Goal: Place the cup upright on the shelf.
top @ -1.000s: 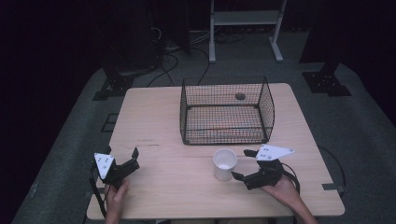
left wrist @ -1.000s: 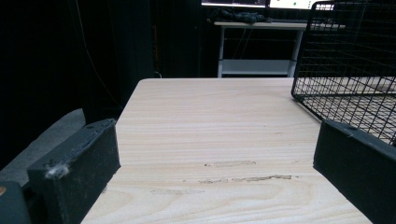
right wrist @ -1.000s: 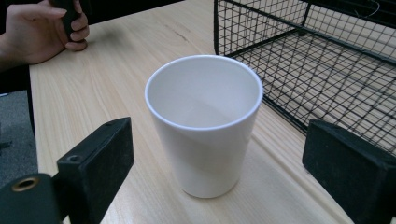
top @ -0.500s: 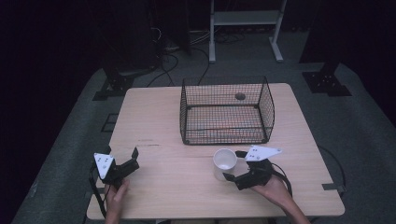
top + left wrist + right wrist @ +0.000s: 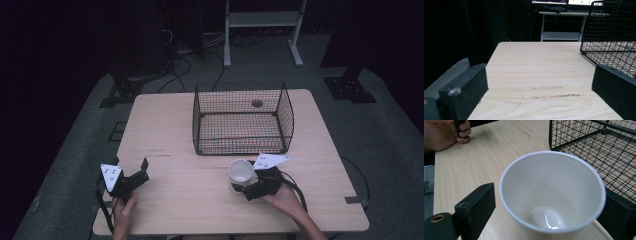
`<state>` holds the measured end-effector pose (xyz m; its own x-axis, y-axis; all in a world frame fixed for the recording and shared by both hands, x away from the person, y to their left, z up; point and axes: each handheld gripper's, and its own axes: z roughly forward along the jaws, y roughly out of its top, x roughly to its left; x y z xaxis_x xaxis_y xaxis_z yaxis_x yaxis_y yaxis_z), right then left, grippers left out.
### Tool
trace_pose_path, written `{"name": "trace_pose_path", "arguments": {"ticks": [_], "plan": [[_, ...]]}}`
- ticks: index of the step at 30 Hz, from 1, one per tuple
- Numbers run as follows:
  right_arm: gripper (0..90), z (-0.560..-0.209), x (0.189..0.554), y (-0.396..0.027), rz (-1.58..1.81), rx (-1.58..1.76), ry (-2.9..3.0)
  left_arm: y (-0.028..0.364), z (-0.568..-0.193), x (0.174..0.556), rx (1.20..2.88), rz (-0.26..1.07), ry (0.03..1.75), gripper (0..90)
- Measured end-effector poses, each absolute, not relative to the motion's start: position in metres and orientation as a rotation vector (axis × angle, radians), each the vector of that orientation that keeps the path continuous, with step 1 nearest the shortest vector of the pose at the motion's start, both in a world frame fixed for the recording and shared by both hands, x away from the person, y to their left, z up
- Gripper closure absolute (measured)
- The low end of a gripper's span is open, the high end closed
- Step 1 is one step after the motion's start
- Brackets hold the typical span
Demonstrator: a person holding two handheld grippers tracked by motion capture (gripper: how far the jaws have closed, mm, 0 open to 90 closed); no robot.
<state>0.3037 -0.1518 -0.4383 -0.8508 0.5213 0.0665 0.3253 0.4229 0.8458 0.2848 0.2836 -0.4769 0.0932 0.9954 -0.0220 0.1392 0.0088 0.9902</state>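
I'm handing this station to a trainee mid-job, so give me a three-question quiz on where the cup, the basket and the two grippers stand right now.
1. True or false: the white cup stands between the right gripper's jaws.
2. Where is the cup? A) inside the wire basket B) on the table, in front of the basket C) lying on its side.
3. What does the left gripper hold?

Key:
1. True; the left jaw is still apart from the cup wall.
2. B.
3. Nothing; its jaws stand open over bare table.
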Motion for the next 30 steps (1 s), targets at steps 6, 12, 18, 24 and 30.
{"name": "trace_pose_path", "arguments": {"ticks": [6,12,18,24,30], "plan": [[18.3,-0.436,0.306,-0.15,1.39,0.741,2.464,0.284,-0.477,0.285,1.342,1.057,1.246,0.0],[18.9,-0.43,0.307,-0.152,1.43,0.739,2.497,0.284,-0.477,0.285,1.343,1.058,1.245,0.0],[18.9,-0.417,0.311,-0.154,1.461,0.724,2.511,0.284,-0.477,0.285,1.344,1.059,1.245,0.0],[18.9,-0.406,0.32,-0.159,1.454,0.732,2.528,0.284,-0.477,0.285,1.342,1.057,1.247,0.0],[18.9,-0.396,0.328,-0.163,1.48,0.733,2.524,0.284,-0.477,0.285,1.344,1.058,1.246,0.0]]}}
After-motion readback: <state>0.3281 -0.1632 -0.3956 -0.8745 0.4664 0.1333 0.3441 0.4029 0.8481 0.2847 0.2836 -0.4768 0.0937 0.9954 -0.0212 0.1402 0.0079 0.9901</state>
